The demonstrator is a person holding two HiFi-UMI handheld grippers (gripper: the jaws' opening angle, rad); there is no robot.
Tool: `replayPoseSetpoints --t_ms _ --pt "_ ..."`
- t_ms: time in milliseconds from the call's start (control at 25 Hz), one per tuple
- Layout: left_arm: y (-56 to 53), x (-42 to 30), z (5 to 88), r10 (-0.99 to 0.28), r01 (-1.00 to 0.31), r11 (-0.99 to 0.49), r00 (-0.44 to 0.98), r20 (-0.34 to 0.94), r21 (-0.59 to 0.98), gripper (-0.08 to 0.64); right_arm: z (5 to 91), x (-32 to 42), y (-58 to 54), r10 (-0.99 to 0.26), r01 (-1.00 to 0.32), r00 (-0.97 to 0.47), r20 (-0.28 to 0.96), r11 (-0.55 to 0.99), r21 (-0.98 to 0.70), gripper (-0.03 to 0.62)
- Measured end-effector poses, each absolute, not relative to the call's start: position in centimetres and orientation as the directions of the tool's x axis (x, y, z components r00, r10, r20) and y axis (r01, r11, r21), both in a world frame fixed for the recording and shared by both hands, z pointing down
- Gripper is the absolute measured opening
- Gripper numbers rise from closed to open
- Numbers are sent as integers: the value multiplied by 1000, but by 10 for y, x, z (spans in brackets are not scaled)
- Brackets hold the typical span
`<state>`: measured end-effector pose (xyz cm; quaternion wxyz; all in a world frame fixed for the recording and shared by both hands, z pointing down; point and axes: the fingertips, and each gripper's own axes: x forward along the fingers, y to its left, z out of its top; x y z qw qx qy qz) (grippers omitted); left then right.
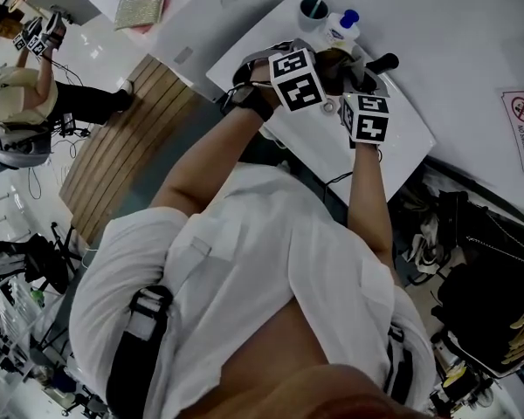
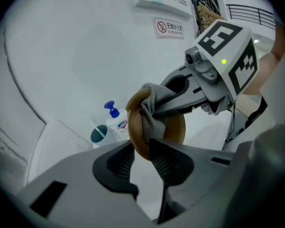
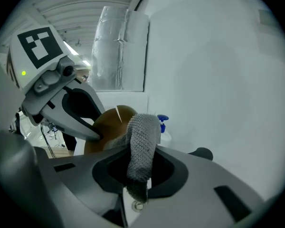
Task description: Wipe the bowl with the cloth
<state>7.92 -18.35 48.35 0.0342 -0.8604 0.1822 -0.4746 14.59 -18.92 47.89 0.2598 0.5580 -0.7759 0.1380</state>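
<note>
The left gripper (image 2: 141, 152) is clamped on the rim of the brown round bowl (image 2: 176, 127), holding it on edge above the white table (image 1: 402, 138), toward its far corner, seemingly so the right gripper (image 3: 140, 152), its jaws nipped on the grey knitted cloth (image 3: 142, 139), can rub the inside.

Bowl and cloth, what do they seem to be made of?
Bowl: probably wood or wood-look plastic. It is an even matte brown with no glare, and no grain can be made out.
Cloth: grey textile, likely knitted or waffle-weave microfibre. It has a bumpy surface and drapes limply.
</note>
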Motion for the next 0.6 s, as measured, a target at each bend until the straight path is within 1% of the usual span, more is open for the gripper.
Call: replayPoseSetpoints --t_ms 200,400,600 --pt "-184 77 479 -316 -249 -944 490 812 -217 107 474 141 -191 -769 -909 -303 563 411 72 92" --pt "-186 73 479 -312 -267 -943 496 810 -200 106 474 134 -191 -743 -886 -358 565 461 45 112" --pt "-182 70 486 -287 -199 -956 463 838 -217 107 485 128 -186 -688 -848 -375 621 525 69 133"
